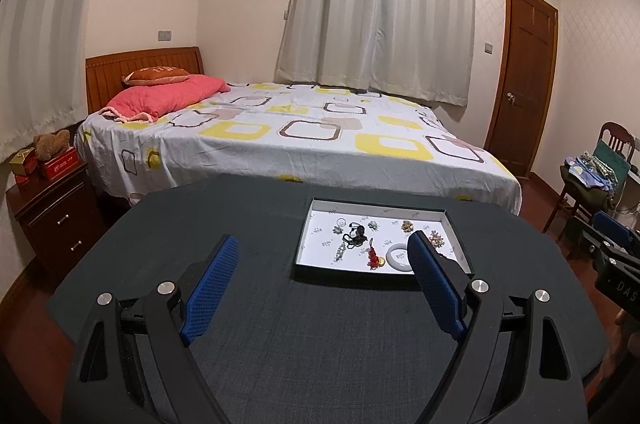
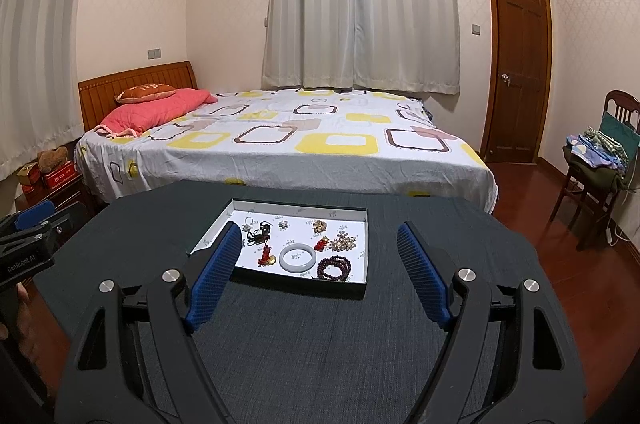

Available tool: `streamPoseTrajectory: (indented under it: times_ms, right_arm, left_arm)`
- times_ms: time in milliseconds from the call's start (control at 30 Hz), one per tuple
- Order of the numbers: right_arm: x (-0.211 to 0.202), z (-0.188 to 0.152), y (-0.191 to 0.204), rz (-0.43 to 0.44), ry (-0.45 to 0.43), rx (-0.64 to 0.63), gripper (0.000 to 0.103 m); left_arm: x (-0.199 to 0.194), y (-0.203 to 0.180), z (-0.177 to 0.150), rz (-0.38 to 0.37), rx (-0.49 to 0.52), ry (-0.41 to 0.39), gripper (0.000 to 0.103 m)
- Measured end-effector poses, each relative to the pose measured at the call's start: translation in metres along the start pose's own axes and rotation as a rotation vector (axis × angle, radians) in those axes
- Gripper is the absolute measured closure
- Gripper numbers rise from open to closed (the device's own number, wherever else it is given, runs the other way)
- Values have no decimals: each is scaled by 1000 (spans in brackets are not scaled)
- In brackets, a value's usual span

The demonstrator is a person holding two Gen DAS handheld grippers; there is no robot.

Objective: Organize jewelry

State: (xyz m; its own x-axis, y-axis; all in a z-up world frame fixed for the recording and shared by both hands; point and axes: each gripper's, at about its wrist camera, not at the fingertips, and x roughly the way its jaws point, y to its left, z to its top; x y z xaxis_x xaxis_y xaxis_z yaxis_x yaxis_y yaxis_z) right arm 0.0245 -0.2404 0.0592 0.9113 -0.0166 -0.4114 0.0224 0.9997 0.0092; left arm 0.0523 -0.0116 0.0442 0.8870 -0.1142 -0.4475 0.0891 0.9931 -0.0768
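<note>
A shallow dark box with a white floor [image 2: 356,286] [image 1: 304,266] lies on the dark table [image 2: 280,336] [image 1: 280,336]. Several jewelry pieces lie inside it: a pale jade bangle [image 2: 297,257] [image 1: 398,256], a dark purple bead bracelet [image 2: 334,267], a pearl brooch [image 2: 342,242] [image 1: 436,238], a red charm with gold pieces [image 2: 266,256] [image 1: 373,256], and a black cord piece [image 2: 258,232] [image 1: 356,235]. My right gripper [image 2: 318,236] stands open above the table just short of the box. My left gripper [image 1: 322,248] is open too, nearer the box's left side. Neither holds anything.
A bed [image 2: 280,143] with a patterned sheet stands right behind the table. A nightstand [image 1: 56,216] with red boxes is at the left, a chair [image 2: 600,163] piled with clothes at the right, and a wooden door [image 2: 516,63] beyond it.
</note>
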Motion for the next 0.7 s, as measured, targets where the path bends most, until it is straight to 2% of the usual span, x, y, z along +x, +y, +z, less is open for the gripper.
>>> streamPoseTrajectory:
  times_ms: [700]
  right_arm:
    - [0, -1, 1, 0, -1, 0, 25]
  left_arm:
    - [-4, 6, 5, 17, -10, 0, 19]
